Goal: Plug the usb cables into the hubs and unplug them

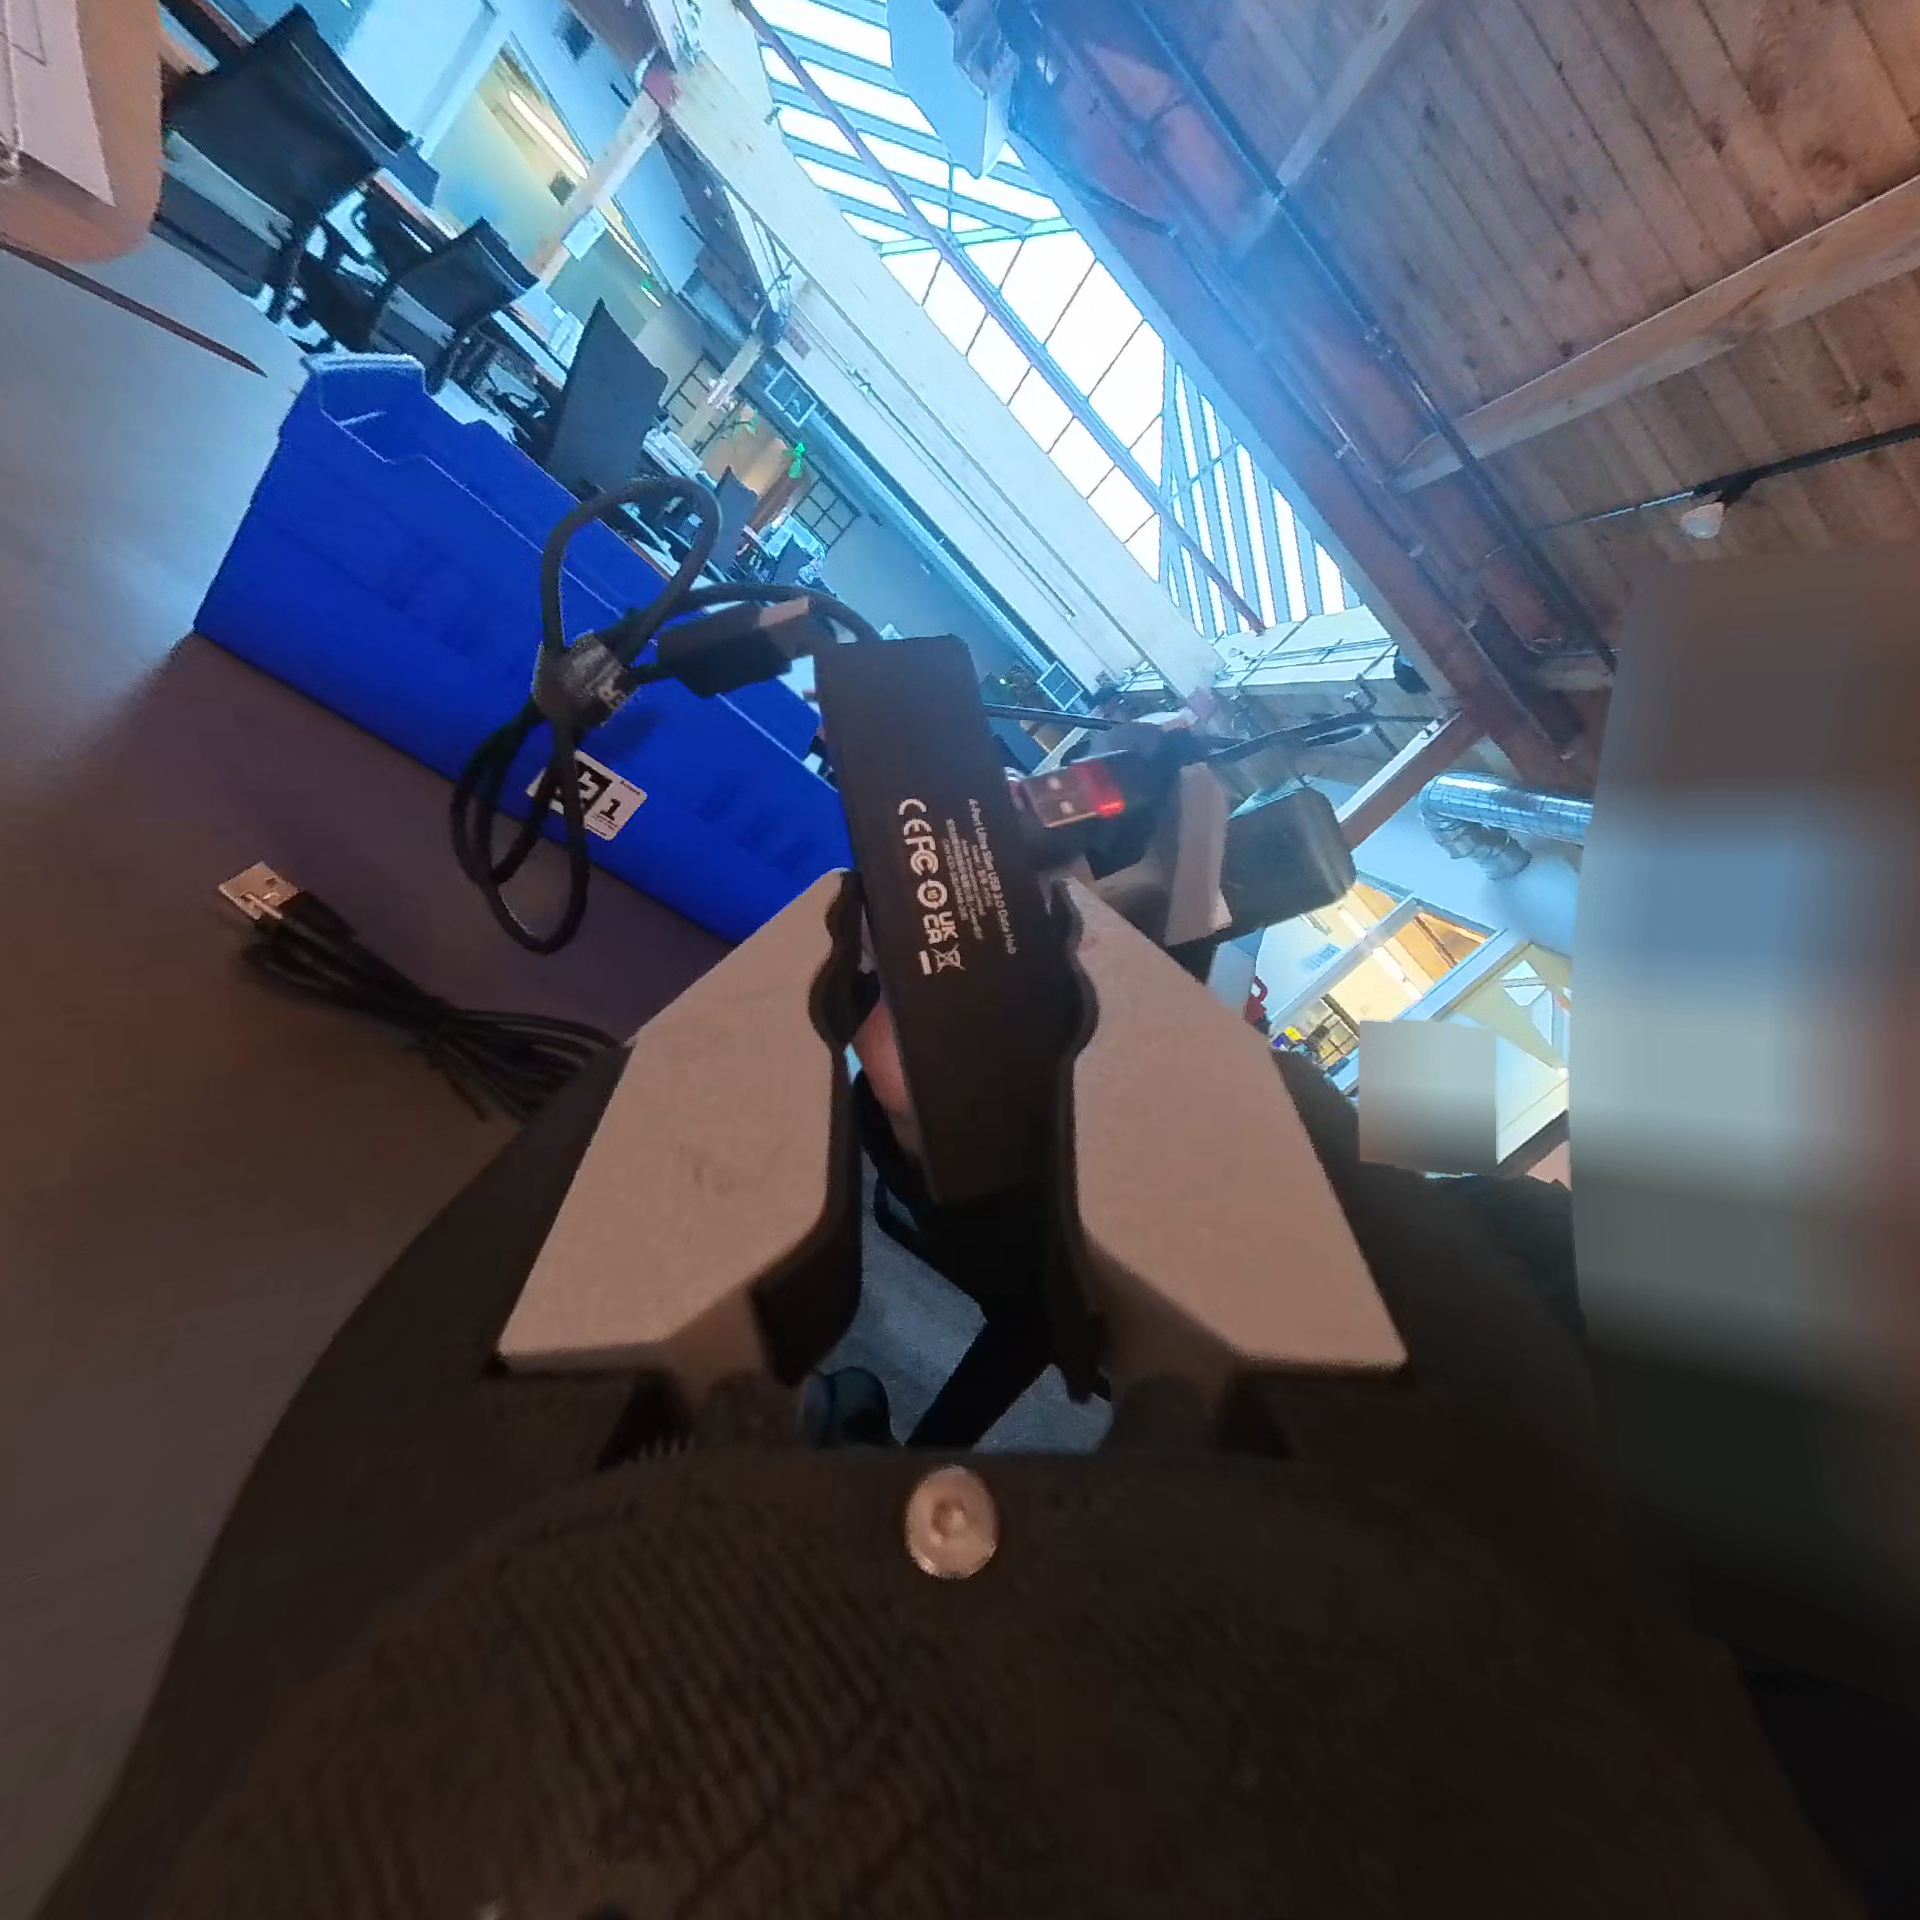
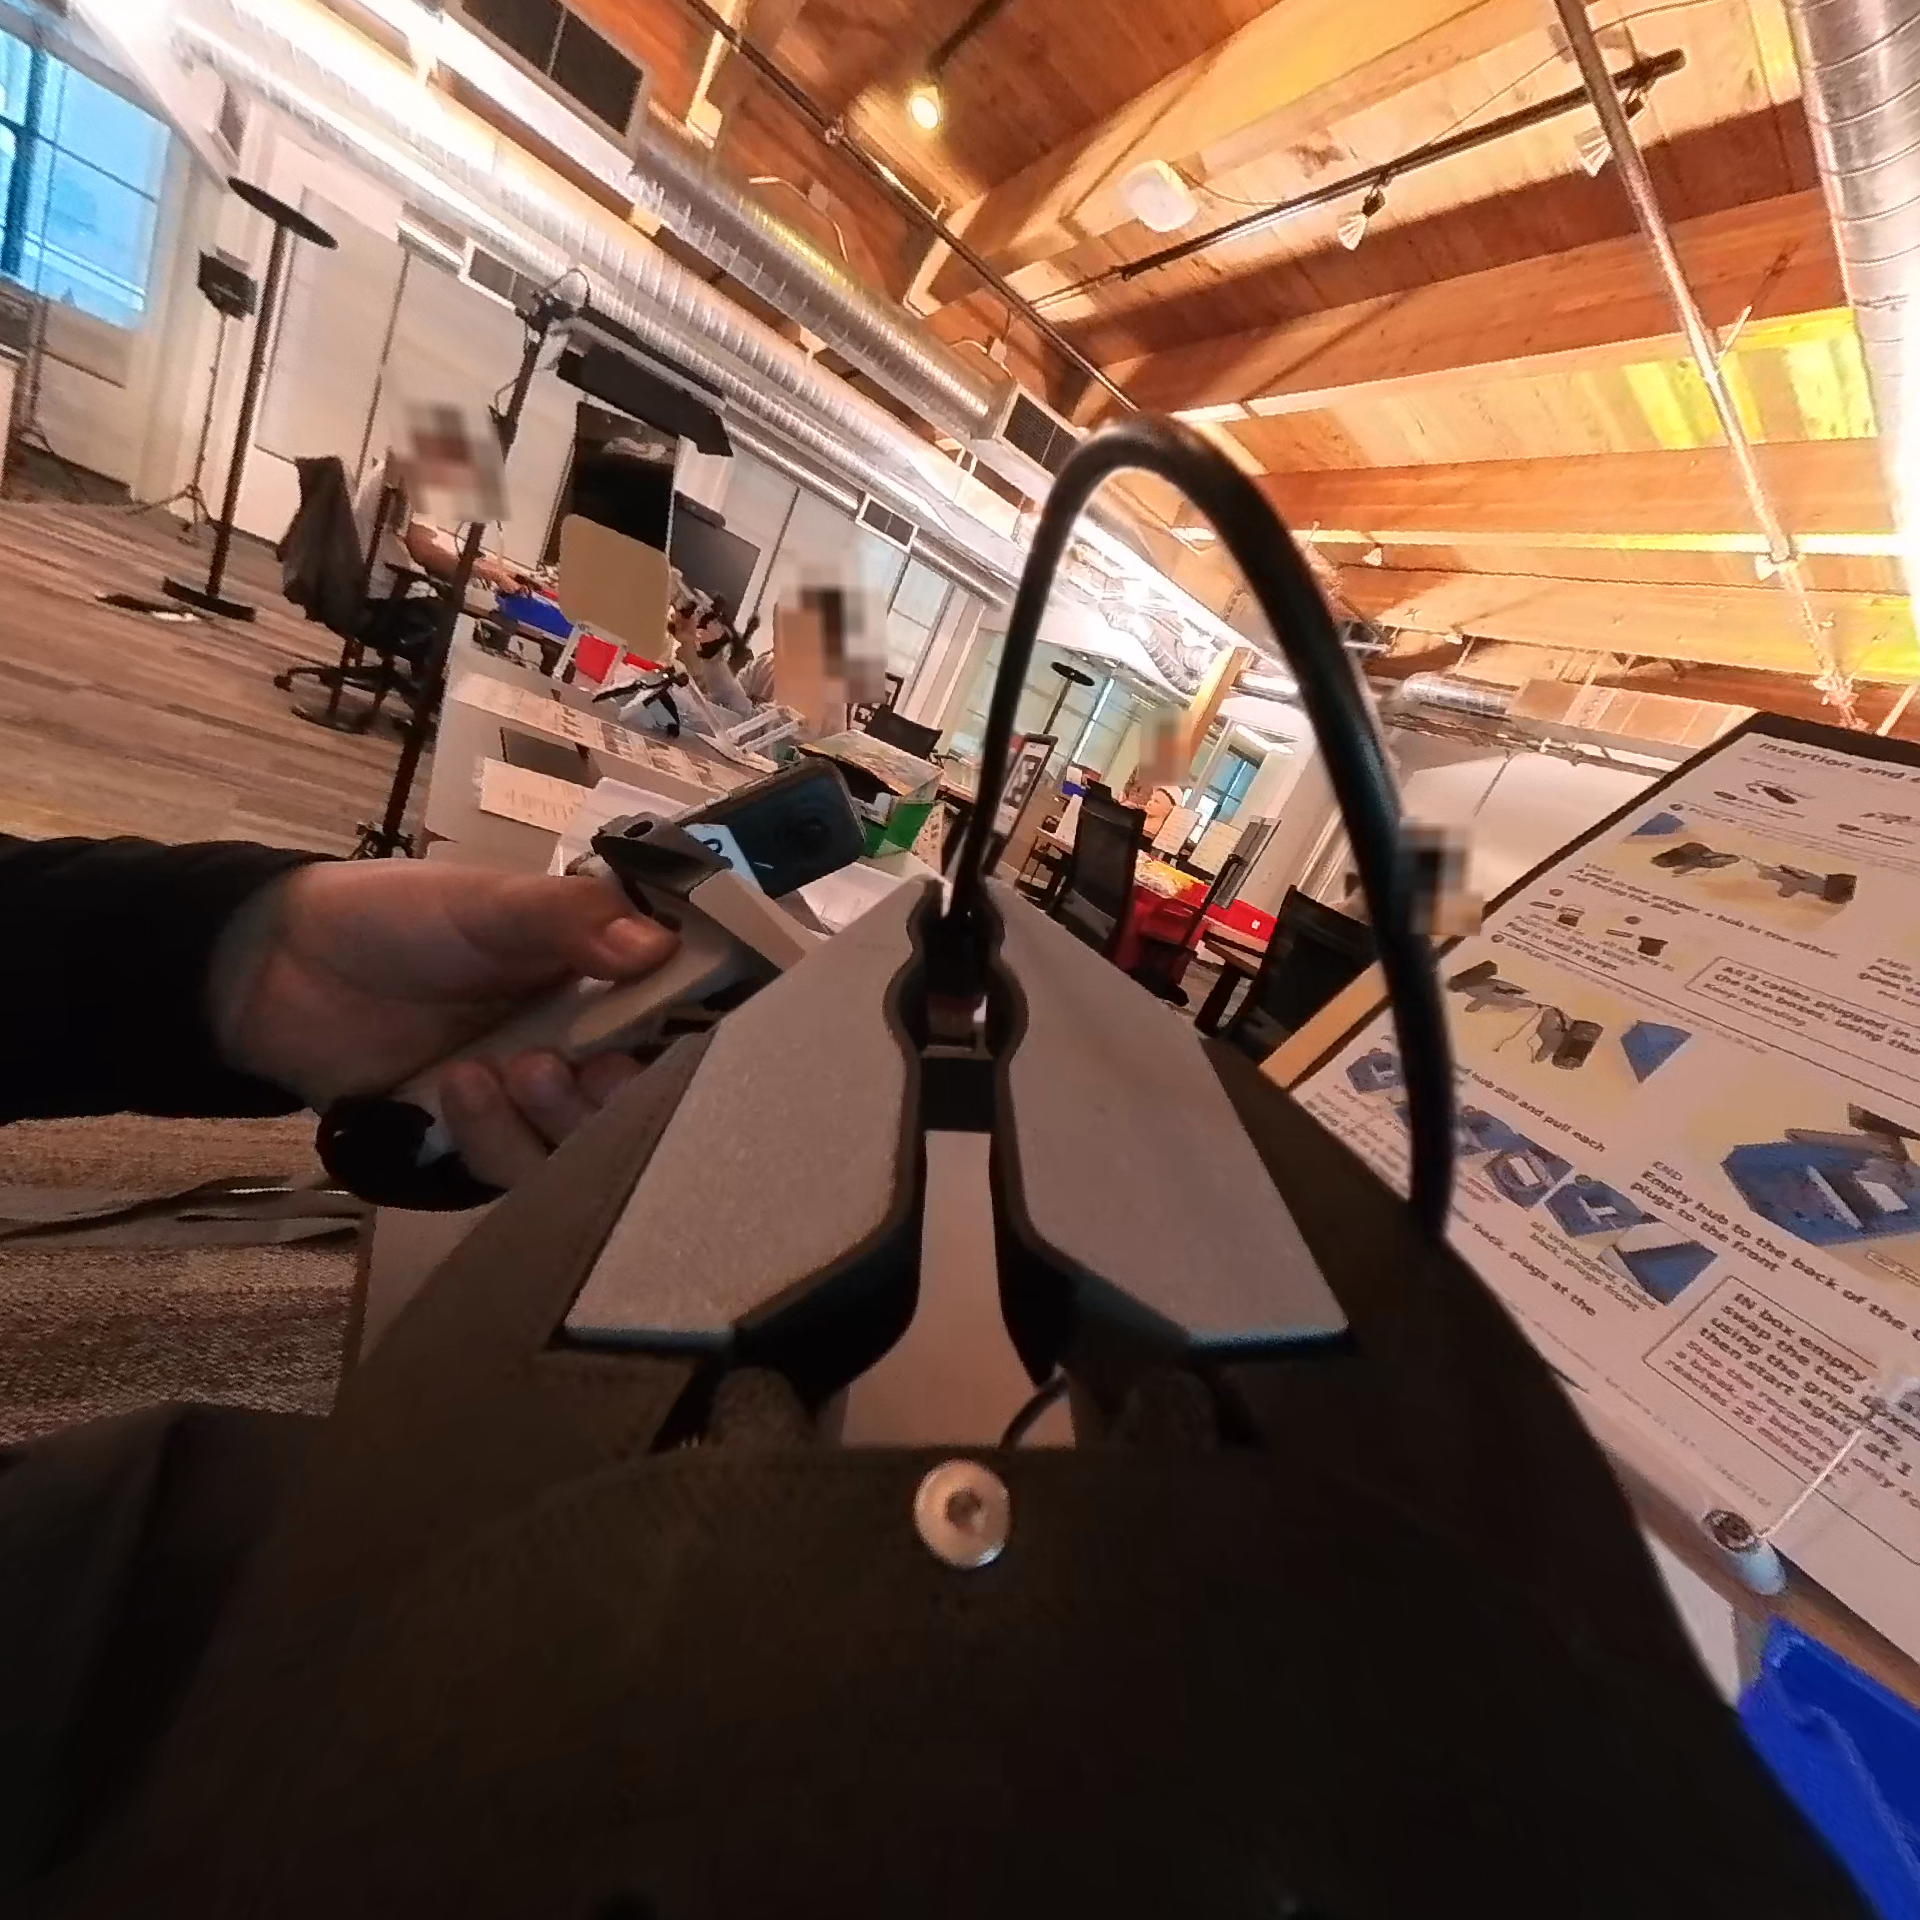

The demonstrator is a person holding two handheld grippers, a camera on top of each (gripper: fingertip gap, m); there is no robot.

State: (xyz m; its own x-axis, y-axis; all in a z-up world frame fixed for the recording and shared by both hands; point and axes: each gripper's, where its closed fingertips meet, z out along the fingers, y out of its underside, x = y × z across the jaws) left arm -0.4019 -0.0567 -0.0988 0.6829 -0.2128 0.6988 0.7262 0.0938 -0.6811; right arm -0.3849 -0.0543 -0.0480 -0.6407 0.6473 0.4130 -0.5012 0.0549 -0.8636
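Note:
My left gripper (image 1: 951, 904) is shut on a black USB hub (image 1: 925, 831) and holds it up in the air, tilted. The hub's own cable (image 1: 582, 665), bundled with a strap, hangs off its far end. My right gripper (image 2: 951, 925) is shut on a USB plug (image 2: 951, 997) whose black cable (image 2: 1226, 582) loops up and over to the right. In the left wrist view that plug (image 1: 1070, 805), with a red mark, has its metal tip right at the hub's side edge; I cannot tell if it is in a port. A hand (image 2: 447, 987) holds the left gripper.
A loose black USB cable (image 1: 343, 966) with a silver plug lies on the grey table (image 1: 208, 1143). A blue bin (image 1: 416, 582) stands behind it; the bin's corner also shows in the right wrist view (image 2: 1849, 1766). An instruction sheet (image 2: 1662, 1039) stands at the right.

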